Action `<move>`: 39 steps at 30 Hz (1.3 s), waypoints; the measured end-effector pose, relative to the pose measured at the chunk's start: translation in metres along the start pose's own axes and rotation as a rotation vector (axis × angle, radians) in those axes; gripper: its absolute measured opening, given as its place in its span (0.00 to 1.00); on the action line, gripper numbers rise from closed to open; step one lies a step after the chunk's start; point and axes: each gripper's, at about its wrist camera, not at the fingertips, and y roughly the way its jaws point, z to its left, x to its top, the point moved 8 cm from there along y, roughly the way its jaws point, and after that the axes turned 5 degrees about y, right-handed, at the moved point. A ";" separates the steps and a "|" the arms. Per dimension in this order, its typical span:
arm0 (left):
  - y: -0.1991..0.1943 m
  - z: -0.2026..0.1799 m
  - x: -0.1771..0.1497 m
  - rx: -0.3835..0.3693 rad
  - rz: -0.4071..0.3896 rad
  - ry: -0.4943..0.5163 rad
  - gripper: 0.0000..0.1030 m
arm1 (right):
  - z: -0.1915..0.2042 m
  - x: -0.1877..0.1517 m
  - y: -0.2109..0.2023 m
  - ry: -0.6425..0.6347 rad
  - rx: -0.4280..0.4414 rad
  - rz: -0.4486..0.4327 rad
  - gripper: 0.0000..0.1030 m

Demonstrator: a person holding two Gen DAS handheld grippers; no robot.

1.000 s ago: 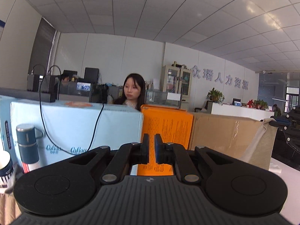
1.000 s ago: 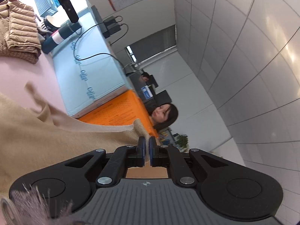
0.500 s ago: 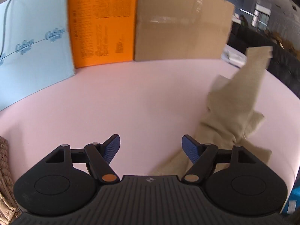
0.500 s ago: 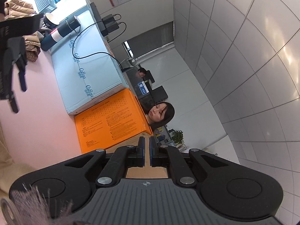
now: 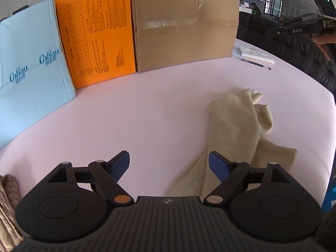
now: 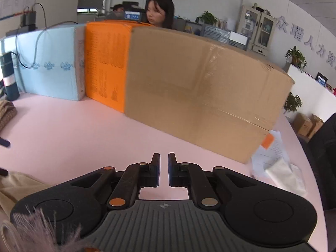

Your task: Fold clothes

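A beige knit garment point(image 5: 237, 134) lies crumpled on the pink table point(image 5: 147, 109), right of centre in the left wrist view. My left gripper point(image 5: 169, 164) is open and empty just above the table; its right finger hangs over the garment's near edge. In the right wrist view a corner of the same garment point(image 6: 19, 184) shows at the lower left. My right gripper point(image 6: 163, 168) is empty above the table, its jaws nearly closed with a narrow gap between them. The right gripper point(image 5: 302, 29) also shows at the upper right of the left wrist view.
A light blue box point(image 5: 27, 67), an orange box point(image 5: 94, 35) and a brown cardboard box point(image 5: 182, 23) stand in a row along the far side. Papers and a pen point(image 5: 255, 57) lie at the right. A folded brown garment point(image 6: 6, 111) and a dark flask point(image 6: 7, 75) are at the left.
My left gripper opened and tilted down toward the table. My right gripper swung from pointing at the ceiling to level over the table. The beige garment dropped from hanging to lying on the table.
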 end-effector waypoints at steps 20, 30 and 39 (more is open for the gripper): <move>0.078 -0.002 0.039 0.059 0.146 -0.113 0.81 | 0.014 -0.144 0.095 1.272 0.425 0.219 0.82; 0.087 0.007 0.025 0.133 0.235 -0.124 0.81 | 0.035 -0.118 0.120 1.059 0.340 0.207 0.09; 0.064 0.040 -0.014 0.208 0.274 -0.256 0.81 | 0.088 0.008 0.106 1.012 0.702 -0.006 0.08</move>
